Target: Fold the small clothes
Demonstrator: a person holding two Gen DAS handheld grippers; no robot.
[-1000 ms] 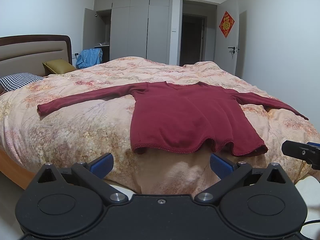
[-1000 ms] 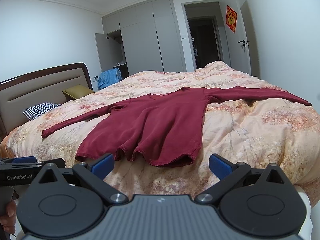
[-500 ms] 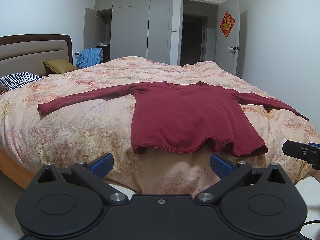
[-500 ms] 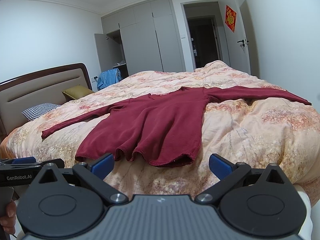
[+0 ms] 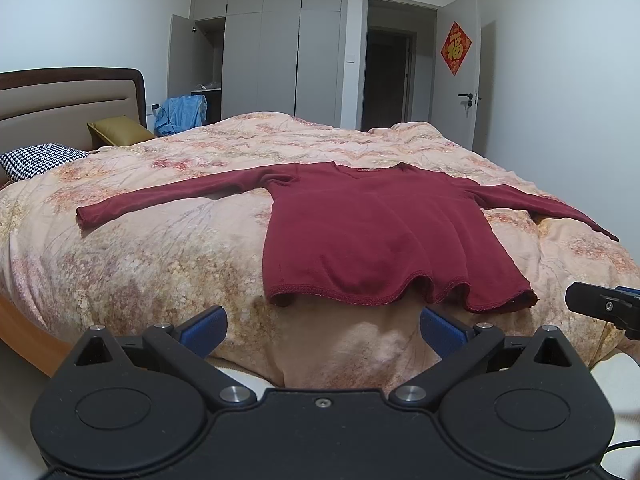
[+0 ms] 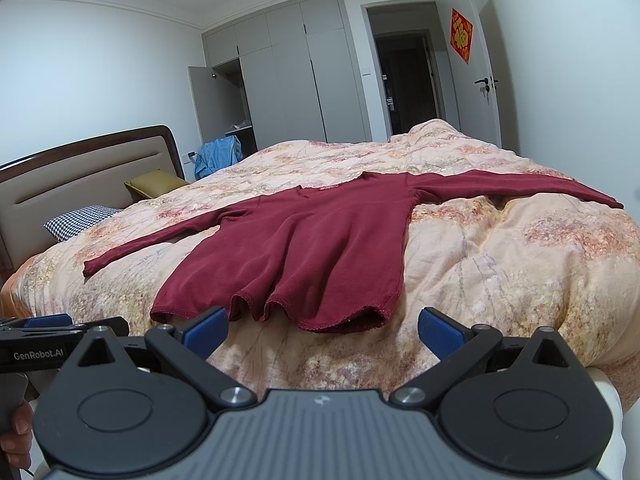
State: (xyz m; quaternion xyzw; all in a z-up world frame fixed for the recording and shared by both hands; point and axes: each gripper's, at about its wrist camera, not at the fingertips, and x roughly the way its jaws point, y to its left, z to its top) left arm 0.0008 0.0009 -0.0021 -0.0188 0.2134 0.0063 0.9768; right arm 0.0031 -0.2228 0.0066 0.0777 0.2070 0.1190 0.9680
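A dark red long-sleeved top [image 5: 376, 232] [image 6: 304, 248] lies spread flat on the bed, front up, both sleeves stretched out sideways and its hem at the near edge. My left gripper [image 5: 322, 328] hovers open just short of the hem, nothing between its blue-padded fingers. My right gripper [image 6: 322, 328] is likewise open and empty, in front of the hem's right part. Each gripper shows at the edge of the other's view: the right one [image 5: 604, 306], the left one [image 6: 48, 340] with a hand below it.
The bed [image 5: 160, 264] carries a peach floral quilt [image 6: 500, 264]. A houndstooth pillow [image 5: 40, 158] and an olive cushion [image 5: 118, 130] lie by the headboard [image 5: 68, 108]. Blue cloth [image 5: 180, 114], wardrobes [image 5: 280, 52] and an open doorway [image 5: 388, 80] stand beyond.
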